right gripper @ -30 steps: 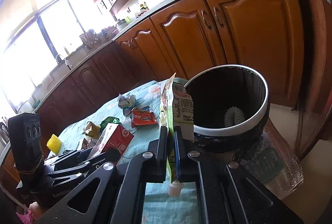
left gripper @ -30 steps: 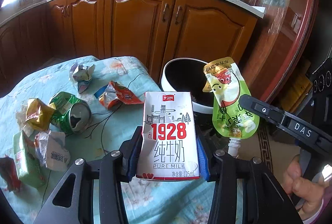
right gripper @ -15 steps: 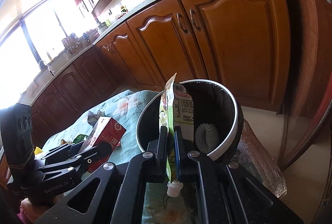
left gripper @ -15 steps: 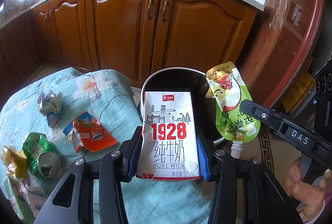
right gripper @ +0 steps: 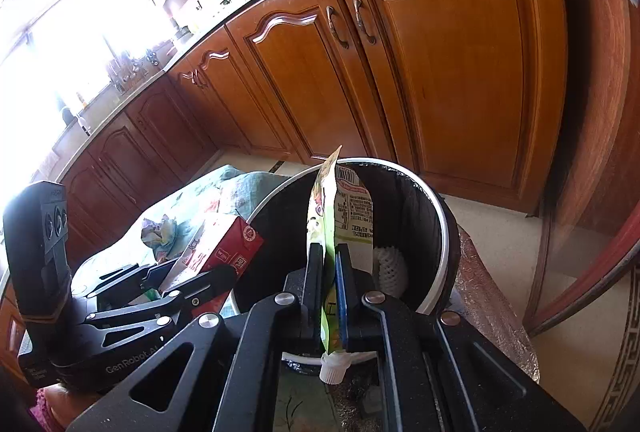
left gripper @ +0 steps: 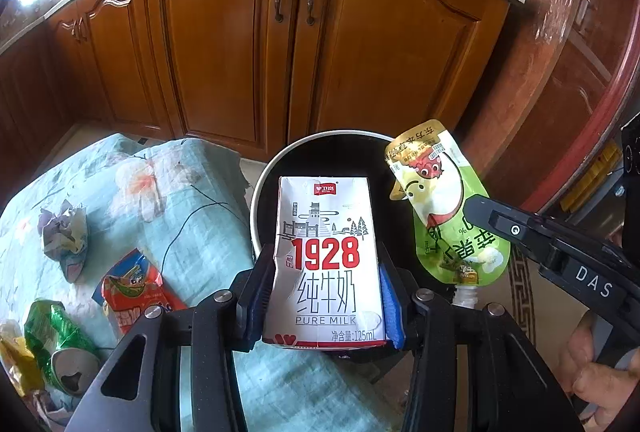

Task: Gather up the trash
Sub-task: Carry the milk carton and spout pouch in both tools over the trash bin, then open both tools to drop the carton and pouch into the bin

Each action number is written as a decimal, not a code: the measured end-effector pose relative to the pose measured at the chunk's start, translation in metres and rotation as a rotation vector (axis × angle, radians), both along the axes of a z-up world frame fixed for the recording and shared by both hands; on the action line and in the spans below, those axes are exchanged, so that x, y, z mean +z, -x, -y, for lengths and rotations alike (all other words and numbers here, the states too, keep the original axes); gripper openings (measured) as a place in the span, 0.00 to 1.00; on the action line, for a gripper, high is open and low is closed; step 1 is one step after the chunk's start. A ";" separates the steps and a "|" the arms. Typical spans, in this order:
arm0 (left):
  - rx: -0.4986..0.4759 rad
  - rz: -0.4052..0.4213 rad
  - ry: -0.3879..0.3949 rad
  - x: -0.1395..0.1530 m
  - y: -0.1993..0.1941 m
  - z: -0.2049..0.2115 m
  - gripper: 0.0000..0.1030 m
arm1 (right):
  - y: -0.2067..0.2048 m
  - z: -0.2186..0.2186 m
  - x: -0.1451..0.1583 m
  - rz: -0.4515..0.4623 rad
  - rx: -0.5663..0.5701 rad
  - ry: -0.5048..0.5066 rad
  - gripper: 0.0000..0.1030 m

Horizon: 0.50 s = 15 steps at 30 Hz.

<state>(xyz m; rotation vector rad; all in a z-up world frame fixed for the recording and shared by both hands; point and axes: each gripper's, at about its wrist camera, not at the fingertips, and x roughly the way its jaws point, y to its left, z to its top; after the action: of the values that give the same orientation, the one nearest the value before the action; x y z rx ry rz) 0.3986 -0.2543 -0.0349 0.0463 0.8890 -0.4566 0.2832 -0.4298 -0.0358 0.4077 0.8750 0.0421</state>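
My left gripper (left gripper: 326,296) is shut on a white "1928" pure milk carton (left gripper: 326,256), held upright over the near rim of the round bin (left gripper: 280,167) with a white rim and black liner. My right gripper (right gripper: 334,272) is shut on a green spouted drink pouch (right gripper: 344,207), cap downward, above the bin (right gripper: 440,216). In the left wrist view the pouch (left gripper: 440,216) hangs beside the carton on the right. In the right wrist view the carton (right gripper: 220,248) shows red, at the bin's left edge.
A table with a light blue floral cloth (left gripper: 192,199) holds a crumpled paper wrapper (left gripper: 64,236), a red snack wrapper (left gripper: 132,288) and a crushed green can (left gripper: 60,348). A white foam net (right gripper: 390,268) lies in the bin. Wooden cabinets (left gripper: 280,51) stand behind.
Both grippers have moved toward the bin with their items. The carton and pouch now sit over the bin opening, and the table trash has slid left in the left wrist view.
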 end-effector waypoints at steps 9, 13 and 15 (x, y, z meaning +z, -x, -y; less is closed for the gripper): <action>0.017 -0.010 -0.001 -0.001 -0.003 0.002 0.65 | -0.006 0.004 -0.001 -0.012 -0.007 -0.003 0.17; 0.029 0.014 0.008 0.003 0.006 -0.007 0.70 | 0.000 0.005 0.000 0.004 -0.024 -0.018 0.62; 0.041 0.017 0.019 0.003 0.013 -0.014 0.72 | 0.005 0.004 0.001 0.022 -0.027 -0.025 0.67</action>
<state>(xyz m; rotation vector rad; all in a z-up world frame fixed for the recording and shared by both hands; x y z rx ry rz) 0.3854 -0.2403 -0.0321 0.0146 0.8669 -0.4257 0.2787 -0.4342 -0.0349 0.4419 0.8479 0.0329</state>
